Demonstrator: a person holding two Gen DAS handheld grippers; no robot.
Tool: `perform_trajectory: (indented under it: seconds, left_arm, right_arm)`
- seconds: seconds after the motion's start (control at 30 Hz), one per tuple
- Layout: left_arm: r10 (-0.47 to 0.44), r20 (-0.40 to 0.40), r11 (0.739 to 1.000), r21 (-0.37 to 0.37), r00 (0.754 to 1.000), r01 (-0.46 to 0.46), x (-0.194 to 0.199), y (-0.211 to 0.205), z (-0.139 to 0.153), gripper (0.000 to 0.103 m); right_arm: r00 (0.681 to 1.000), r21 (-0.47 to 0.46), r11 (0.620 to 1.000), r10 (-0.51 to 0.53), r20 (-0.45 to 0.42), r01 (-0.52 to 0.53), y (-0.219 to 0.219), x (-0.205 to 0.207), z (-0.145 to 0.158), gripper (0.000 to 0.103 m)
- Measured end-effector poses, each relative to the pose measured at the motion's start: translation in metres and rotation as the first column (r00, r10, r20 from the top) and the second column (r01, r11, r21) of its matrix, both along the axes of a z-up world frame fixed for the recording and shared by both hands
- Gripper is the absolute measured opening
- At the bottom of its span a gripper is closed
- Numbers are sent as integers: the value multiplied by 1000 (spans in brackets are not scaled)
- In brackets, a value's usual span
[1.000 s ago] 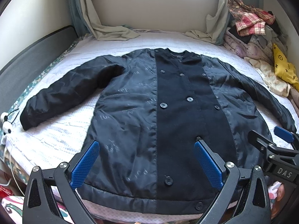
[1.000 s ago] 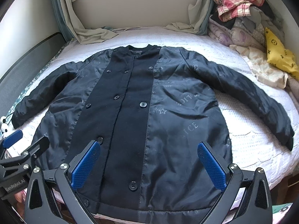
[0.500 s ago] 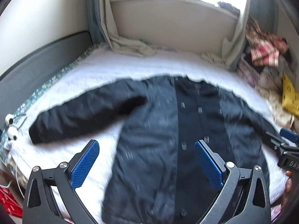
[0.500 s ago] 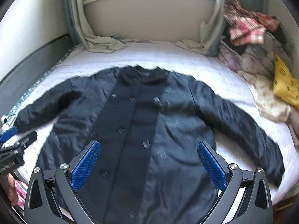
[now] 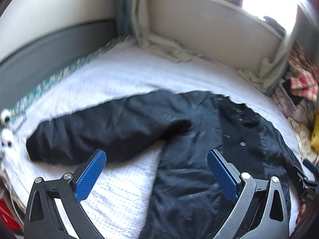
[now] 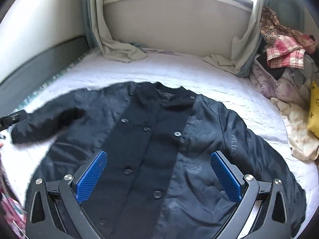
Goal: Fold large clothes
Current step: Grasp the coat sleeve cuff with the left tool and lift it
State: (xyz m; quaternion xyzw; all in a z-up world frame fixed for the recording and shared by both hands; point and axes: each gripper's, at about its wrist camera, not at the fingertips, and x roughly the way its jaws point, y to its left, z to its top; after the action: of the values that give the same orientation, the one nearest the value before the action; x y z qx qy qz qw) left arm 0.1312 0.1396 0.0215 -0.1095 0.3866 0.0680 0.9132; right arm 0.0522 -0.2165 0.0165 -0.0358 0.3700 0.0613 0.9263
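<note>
A large black buttoned coat point(image 6: 151, 143) lies flat and face up on the white bed point(image 6: 199, 73), sleeves spread out. In the left wrist view the coat point(image 5: 199, 159) fills the right half, and its left sleeve point(image 5: 95, 131) stretches toward the bed's left edge. My left gripper point(image 5: 156, 174) is open and empty, above the gap between that sleeve and the coat body. My right gripper point(image 6: 159, 176) is open and empty above the coat's lower front. The right gripper also shows at the far right of the left wrist view point(image 5: 308, 179).
A pile of mixed clothes point(image 6: 285, 67) with a yellow item point(image 6: 314, 109) lies along the bed's right side. Curtains point(image 6: 111, 37) hang onto the bed's far end under the window. A grey padded bed rail point(image 5: 49, 47) runs along the left.
Both grippers have swung left and tilted up. The left one went from over the coat's hem to over the left sleeve. The coat has not moved; both grippers stay open.
</note>
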Motion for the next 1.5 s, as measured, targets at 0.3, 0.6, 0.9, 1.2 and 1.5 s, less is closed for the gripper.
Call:
perform_trajectory:
  seconds: [0.3,0.6,0.9,1.2,1.5]
  left_arm:
    - [170,-74,965,-188,983,-181,0,65,-29,102]
    - [373,-161,759,-513,914,-400,-21,148,-78,93]
    - [496,-262,531,-663,828,-528,-25,185,-131,81]
    - [548,-177,559,-649,817,-516,-20,198,-136,17]
    - [465,151,799,-495,872,-341,-32,136,-20,11]
  right_arm:
    - [996,75,997,-5,-87,12,-14,21,-30,103]
    - [996,85,996,18,-91,-10,-17,20,-31,103]
    - [996,99,995,19,-90,-10,-21,18,-29,103]
    - [995,93,996,1,-96,8,-30,18,-30,103]
    - [995,102,994,-38,-96,48,-45,18,-27,103]
